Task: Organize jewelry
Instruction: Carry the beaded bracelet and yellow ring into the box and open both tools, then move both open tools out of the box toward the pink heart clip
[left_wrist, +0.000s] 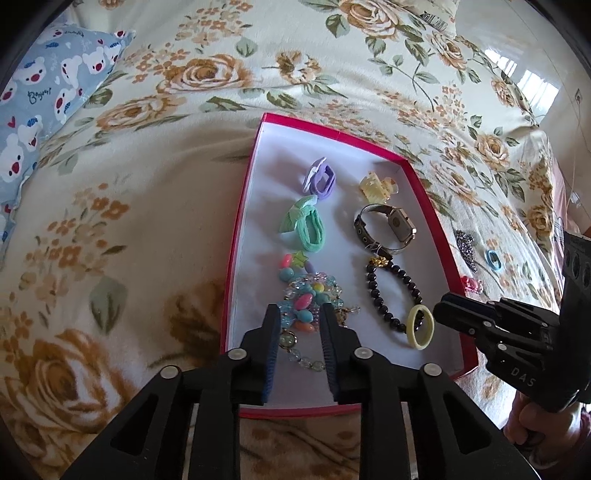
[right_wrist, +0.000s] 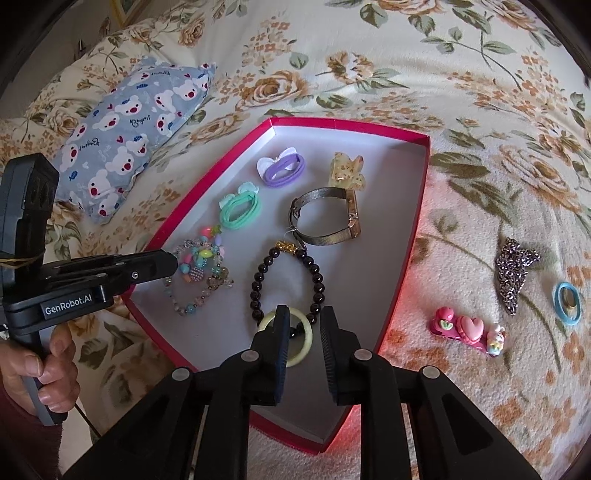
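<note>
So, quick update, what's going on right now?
Both grippers open, empty, over red box. Pink clip, chain, blue ring outside on blanket. Nothing blocking.

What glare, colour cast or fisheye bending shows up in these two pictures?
Left wrist view: bright window glare on the shiny floor at upper right; the red-rimmed white box bows outward. Right wrist view: a red glow spills from the box wall onto the floral blanket; dark vignette at the corners.

My right gripper (right_wrist: 304, 328) hangs open over the red box (right_wrist: 421, 206) — right above a pale ring (right_wrist: 303, 353) and black beads (right_wrist: 317, 280). My left gripper (right_wrist: 162, 262) pokes at the bright beads (right_wrist: 199, 266). A pink clip (right_wrist: 467, 330) lies outside on the blanket (right_wrist: 480, 110).
</note>
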